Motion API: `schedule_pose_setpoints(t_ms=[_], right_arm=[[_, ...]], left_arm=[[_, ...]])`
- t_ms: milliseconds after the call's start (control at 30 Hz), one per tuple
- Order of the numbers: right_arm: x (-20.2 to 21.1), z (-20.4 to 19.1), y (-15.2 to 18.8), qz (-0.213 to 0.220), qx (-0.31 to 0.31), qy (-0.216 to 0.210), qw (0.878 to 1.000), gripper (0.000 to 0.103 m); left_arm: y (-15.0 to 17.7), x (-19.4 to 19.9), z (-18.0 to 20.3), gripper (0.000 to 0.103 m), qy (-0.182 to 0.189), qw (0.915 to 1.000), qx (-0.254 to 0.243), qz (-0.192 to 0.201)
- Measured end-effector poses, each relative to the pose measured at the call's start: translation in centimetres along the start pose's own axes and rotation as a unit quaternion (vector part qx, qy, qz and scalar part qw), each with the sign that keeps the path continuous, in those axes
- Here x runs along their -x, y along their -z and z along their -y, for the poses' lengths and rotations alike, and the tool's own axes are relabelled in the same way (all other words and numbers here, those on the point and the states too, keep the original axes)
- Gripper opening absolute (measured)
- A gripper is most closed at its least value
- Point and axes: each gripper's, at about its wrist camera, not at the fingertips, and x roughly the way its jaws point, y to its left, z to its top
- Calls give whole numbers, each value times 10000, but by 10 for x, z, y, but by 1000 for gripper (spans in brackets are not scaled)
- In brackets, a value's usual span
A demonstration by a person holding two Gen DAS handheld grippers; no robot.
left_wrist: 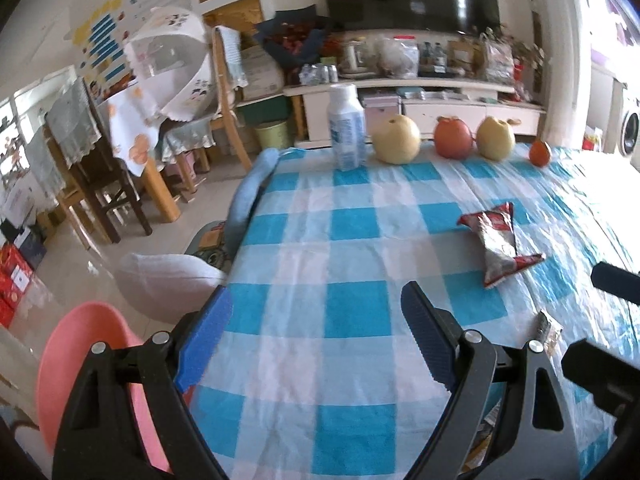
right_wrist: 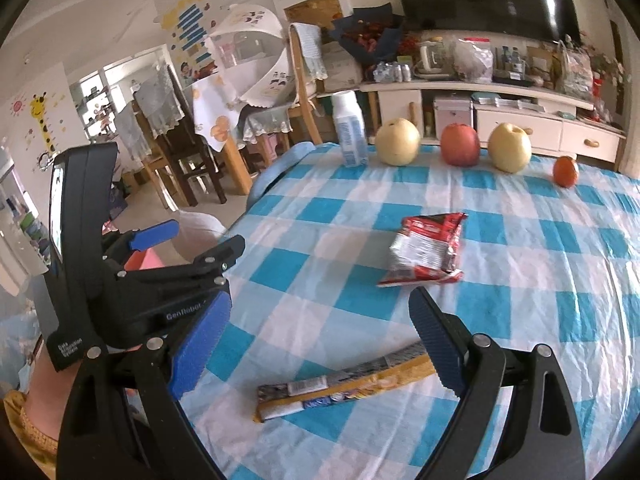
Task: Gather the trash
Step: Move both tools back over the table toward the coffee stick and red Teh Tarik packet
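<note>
A crumpled red and silver snack wrapper lies on the blue checked tablecloth. A long flat yellow and grey wrapper lies near the table's front, just below my right gripper; its end shows in the left wrist view. A white plastic bottle stands at the far edge. My left gripper is open and empty over the table's left front. My right gripper is open and empty, short of the red wrapper.
Two yellow pears, a red apple and a small orange stand in a row at the far edge. A pink bin sits off the table's left side. Chairs stand beyond.
</note>
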Motion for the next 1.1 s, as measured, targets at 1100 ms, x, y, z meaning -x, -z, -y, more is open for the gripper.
schedule_pose_setpoints(t_ms=[1100], right_arm=[[16, 100, -5, -107, -709, 510, 9961, 90]], left_arm=[[13, 3, 98, 87, 795, 9859, -1472, -75]])
